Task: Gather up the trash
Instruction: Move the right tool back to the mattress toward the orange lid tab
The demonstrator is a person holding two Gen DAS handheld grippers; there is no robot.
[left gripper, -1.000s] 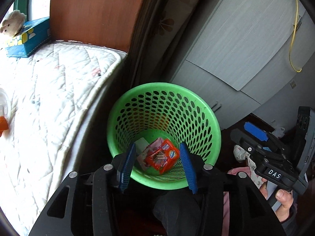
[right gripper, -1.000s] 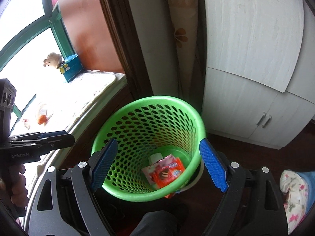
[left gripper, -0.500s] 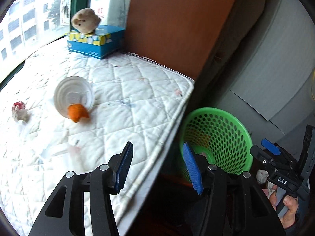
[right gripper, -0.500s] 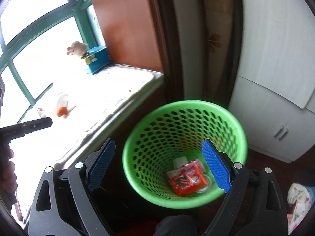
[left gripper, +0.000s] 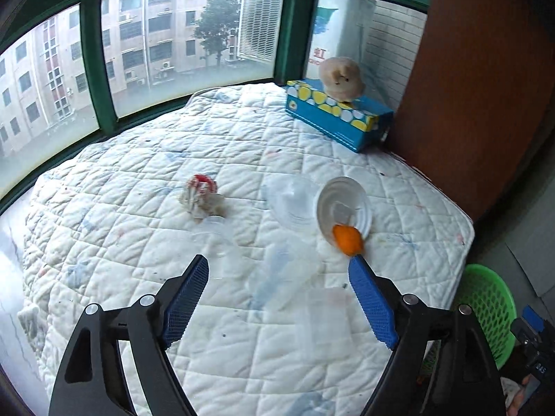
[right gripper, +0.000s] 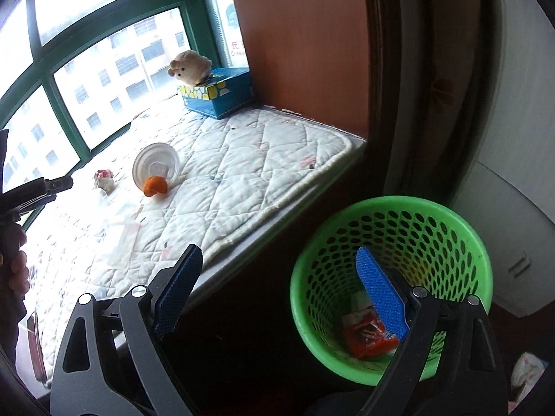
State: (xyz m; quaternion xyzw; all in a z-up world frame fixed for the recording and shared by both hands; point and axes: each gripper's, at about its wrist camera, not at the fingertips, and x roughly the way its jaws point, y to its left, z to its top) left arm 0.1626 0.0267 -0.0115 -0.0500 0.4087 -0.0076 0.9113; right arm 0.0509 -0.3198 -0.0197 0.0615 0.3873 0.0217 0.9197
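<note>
The trash still to be gathered lies on the white quilted mattress [left gripper: 242, 131] under the bay window: a crumpled wrapper [left gripper: 202, 197] with a red patch toward the middle, a white plastic lid [left gripper: 343, 204] standing tilted on its edge with a piece of orange peel [left gripper: 348, 240] touching its lower rim, and a clear plastic cup [left gripper: 291, 204] lying just beside the lid. Nearer the left wrist camera, some flat clear plastic film [left gripper: 284, 277] rests on the quilt, hard to make out against the white.

The left gripper [left gripper: 279, 294] hangs over this film, pointing down at the mattress; its jaws have just been opening and now stand spread wide with nothing between them. The peel sits just past the tip of its right finger.

The green basket [right gripper: 392, 208] stands on the floor beside the mattress edge, holding an orange snack packet [right gripper: 367, 338] and a bit of white paper. The right gripper [right gripper: 279, 284] is spread wide and empty, one blue pad over the mattress edge, the other in front of the basket's mouth.

At the far corner a blue tissue box [left gripper: 338, 116] carries a small plush toy [left gripper: 341, 78].
</note>
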